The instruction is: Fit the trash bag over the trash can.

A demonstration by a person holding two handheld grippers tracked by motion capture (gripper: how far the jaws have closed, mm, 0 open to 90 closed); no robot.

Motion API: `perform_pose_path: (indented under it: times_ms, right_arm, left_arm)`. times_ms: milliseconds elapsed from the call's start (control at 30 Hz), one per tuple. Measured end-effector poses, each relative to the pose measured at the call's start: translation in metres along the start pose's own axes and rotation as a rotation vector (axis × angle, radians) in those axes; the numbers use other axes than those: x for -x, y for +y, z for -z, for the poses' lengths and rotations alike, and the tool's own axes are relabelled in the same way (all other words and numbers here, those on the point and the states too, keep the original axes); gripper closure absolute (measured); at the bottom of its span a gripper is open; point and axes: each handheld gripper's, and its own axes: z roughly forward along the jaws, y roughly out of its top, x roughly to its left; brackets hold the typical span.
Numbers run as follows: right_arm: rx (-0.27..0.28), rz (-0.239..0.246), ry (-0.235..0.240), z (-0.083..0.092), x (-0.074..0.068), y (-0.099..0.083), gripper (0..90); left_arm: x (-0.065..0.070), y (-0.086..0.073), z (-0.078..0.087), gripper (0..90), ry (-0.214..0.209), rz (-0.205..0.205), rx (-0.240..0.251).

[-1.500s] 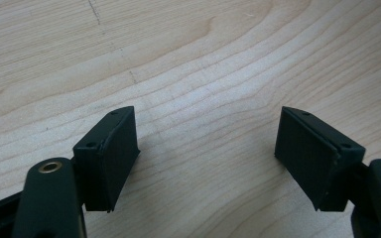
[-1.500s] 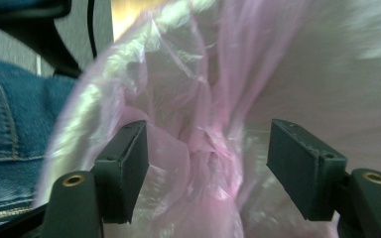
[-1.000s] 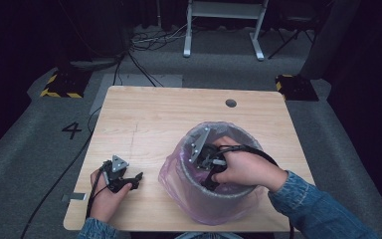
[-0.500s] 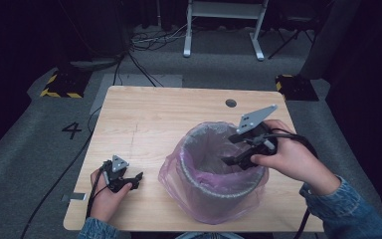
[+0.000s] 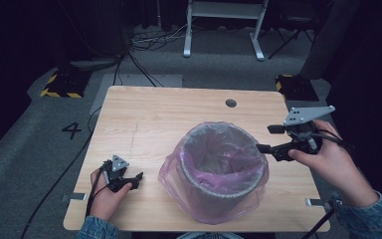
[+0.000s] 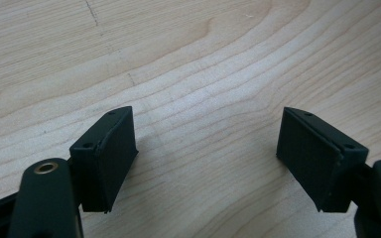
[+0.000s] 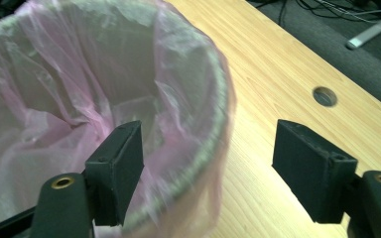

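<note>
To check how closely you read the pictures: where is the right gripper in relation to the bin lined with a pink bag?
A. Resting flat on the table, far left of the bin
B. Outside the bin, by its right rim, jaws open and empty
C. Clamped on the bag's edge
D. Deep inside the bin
B: the right gripper sits just outside the bin by its right rim, jaws apart with nothing between them.

Lined bin (image 5: pixel 219 174) amid bare table (image 5: pixel 154 119)
</note>
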Motion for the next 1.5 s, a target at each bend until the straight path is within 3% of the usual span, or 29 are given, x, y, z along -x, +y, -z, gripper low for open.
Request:
perform_pose_path:
  times_ms: [200,333,467,733,867,1167,1333,1500]
  right_arm:
    - [0.022,-0.039,-0.035,0.013,0.007,-0.019,27.5]
    - [0.097,-0.073,-0.073,0.019,0.006,-0.034,25.4]
    - [0.137,-0.115,-0.1,0.022,0.002,-0.05,25.4]
    - [0.176,-0.138,-0.135,0.025,-0.001,-0.078,25.7]
    - [0.195,-0.175,-0.15,0.024,0.0,-0.094,25.7]
    - [0.173,-0.234,-0.225,0.016,0.008,-0.133,24.0]
    - [0.142,-0.264,-0.233,0.006,0.012,-0.155,23.9]
    - [0.092,-0.257,-0.252,-0.008,0.016,-0.175,22.8]
  left_arm:
    - [-0.004,-0.001,0.002,22.8,-0.03,-0.028,-0.003]
    - [-0.003,-0.002,0.002,22.9,-0.029,-0.032,-0.004]
    - [-0.003,-0.002,0.002,22.9,-0.029,-0.032,-0.004]
    - [-0.003,-0.002,0.002,22.9,-0.027,-0.032,-0.003]
    - [-0.003,-0.002,0.002,22.9,-0.027,-0.032,-0.003]
    - [-0.003,-0.002,0.002,22.9,-0.027,-0.032,-0.003]
    - [-0.003,-0.002,0.002,22.9,-0.027,-0.032,-0.003]
    - [-0.003,-0.002,0.002,22.8,-0.027,-0.032,-0.003]
